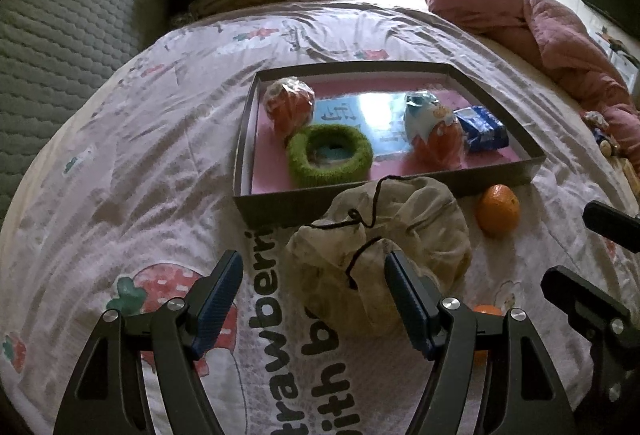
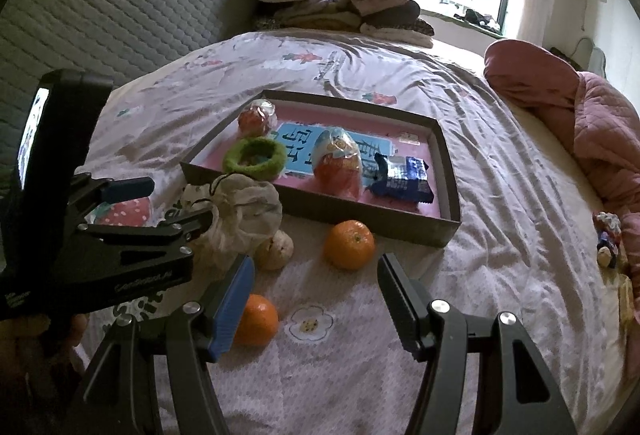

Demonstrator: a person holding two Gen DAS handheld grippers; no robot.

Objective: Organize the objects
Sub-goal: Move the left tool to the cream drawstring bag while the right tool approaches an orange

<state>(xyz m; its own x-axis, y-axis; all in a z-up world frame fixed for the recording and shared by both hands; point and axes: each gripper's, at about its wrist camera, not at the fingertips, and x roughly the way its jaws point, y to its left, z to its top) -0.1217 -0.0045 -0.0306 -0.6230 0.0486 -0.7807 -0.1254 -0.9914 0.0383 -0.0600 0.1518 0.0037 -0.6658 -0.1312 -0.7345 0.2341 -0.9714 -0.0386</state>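
Bedspread (image 1: 120, 163) carries all the task items. I have the left gripper (image 1: 314, 299) spread wide and holding nothing; the drawstring pouch (image 1: 384, 235) lies just ahead of it, against the right-hand finger, touching the near wall of the shallow box (image 1: 240, 171). From the right wrist view, the same pouch (image 2: 240, 215) sits between the left gripper's (image 2: 176, 207) fingers without being clamped. My right gripper (image 2: 316, 295) is likewise wide apart and empty. One orange (image 2: 349, 245) lies just ahead of it, roughly centred between the fingers, near the box (image 2: 440, 231) front wall. A second orange (image 2: 258, 319) rests beside the right gripper's left-hand finger, partly hidden by it. A pale, lumpy item (image 2: 276, 249) sits against the pouch; I cannot tell what it is. Inside the box: a green knitted ring (image 2: 254, 157), two wrapped orange toy eggs (image 2: 338, 163), and a blue packet (image 2: 404, 179). Folded clothes (image 2: 340, 7) are stacked at the far end, a pink quilt (image 2: 580, 123) to the right.
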